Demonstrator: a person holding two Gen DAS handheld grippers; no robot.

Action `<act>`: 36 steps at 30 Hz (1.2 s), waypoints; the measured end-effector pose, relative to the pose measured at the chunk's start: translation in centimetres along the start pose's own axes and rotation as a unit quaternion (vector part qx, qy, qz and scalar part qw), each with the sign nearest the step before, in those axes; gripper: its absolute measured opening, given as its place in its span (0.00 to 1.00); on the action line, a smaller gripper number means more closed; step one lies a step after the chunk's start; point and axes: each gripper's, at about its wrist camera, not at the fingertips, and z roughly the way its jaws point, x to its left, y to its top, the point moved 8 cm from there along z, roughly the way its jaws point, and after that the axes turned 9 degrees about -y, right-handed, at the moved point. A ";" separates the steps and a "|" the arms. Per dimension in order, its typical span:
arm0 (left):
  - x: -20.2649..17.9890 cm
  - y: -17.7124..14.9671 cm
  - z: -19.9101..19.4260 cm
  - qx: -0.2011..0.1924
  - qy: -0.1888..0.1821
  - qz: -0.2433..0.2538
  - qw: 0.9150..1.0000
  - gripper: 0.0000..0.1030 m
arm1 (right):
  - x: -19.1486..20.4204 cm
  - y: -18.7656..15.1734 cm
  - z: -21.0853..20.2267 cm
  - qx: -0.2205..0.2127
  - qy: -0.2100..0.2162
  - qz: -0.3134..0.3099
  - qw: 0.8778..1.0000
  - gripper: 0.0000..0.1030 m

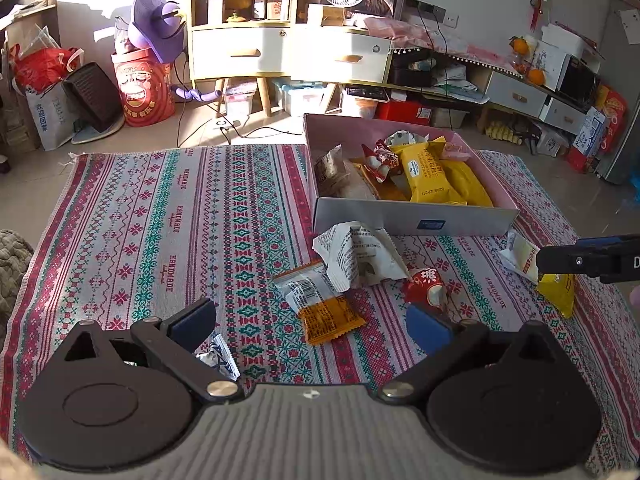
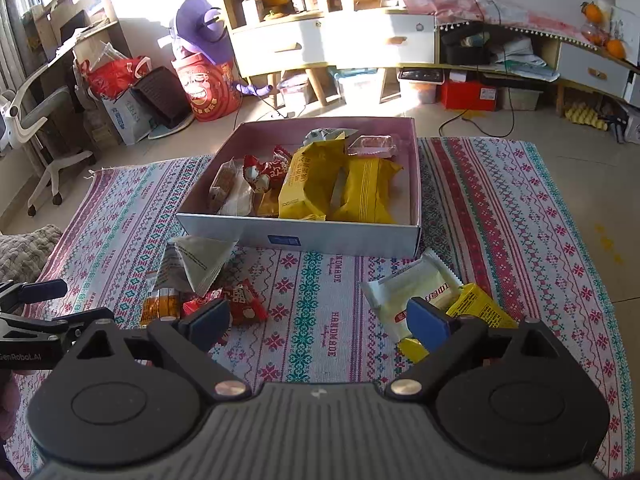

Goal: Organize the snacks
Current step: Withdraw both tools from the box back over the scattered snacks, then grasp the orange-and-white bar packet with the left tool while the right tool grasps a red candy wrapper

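A shallow cardboard box (image 1: 412, 220) (image 2: 340, 238) with a pink inside holds several snack packets, mostly yellow ones (image 2: 312, 184). Loose snacks lie on the patterned cloth in front of it: a crumpled white packet (image 1: 360, 256) (image 2: 196, 264), an orange packet (image 1: 328, 316) (image 2: 160, 306), a red packet (image 1: 426, 284) (image 2: 240, 300), a white packet (image 2: 416, 288) (image 1: 520, 256) and a yellow packet (image 2: 480, 308) (image 1: 556, 292). My left gripper (image 1: 312, 324) is open over the orange packet. My right gripper (image 2: 320, 320) is open, its right finger beside the white packet.
A small silver-blue wrapper (image 1: 218, 356) lies by my left gripper's left finger. The striped cloth (image 1: 160, 220) covers the floor. Shelves with drawers (image 1: 244, 24), a red bucket (image 1: 146, 88) and an office chair (image 2: 40, 120) stand behind the box.
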 end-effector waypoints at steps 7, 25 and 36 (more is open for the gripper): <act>0.5 -1.4 1.2 -0.018 0.026 0.006 0.999 1.00 | 1.9 -1.6 1.0 -0.003 0.012 -0.041 0.999 0.92; 1.2 -1.8 6.4 0.000 0.030 -0.015 0.999 0.90 | 6.7 -3.4 3.6 -0.045 0.049 -0.178 0.982 0.90; 1.4 -1.3 6.3 0.006 0.047 0.005 0.999 0.55 | 7.2 -2.8 5.2 -0.065 0.049 -0.191 0.978 0.69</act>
